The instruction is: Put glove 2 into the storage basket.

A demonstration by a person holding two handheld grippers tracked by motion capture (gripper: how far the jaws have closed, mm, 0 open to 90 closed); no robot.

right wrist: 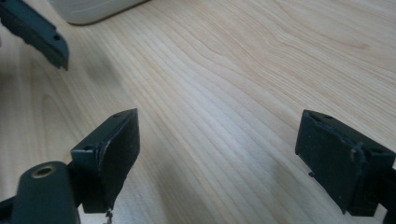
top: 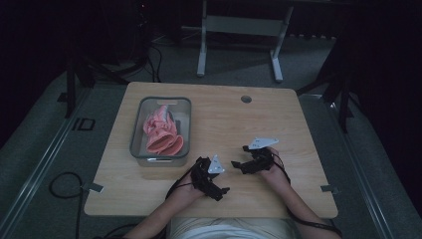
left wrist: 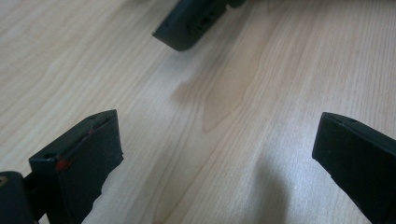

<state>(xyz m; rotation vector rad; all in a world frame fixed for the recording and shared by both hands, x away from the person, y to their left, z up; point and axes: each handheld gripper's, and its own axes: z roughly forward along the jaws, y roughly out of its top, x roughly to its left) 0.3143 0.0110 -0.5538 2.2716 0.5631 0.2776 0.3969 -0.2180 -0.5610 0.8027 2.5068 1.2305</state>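
Observation:
A grey-rimmed clear bin (top: 160,130) stands on the left part of the wooden table (top: 239,119), and a crumpled pink cloth (top: 161,132) lies inside it. My left gripper (top: 219,178) rests low over the table's front centre. In the left gripper view it (left wrist: 217,130) is open, with bare wood between the jaws. My right gripper (top: 240,156) sits just to its right, its jaws turned toward the bin. It (right wrist: 219,123) is open too, over bare wood. Each gripper view catches a jaw tip of the other gripper (left wrist: 187,23) (right wrist: 37,32).
A corner of the bin (right wrist: 88,9) shows at the top of the right gripper view. A round cable hole (top: 246,98) sits near the table's far edge. Beyond the table stands a white desk frame (top: 239,40). Cables (top: 64,189) lie on the floor at left.

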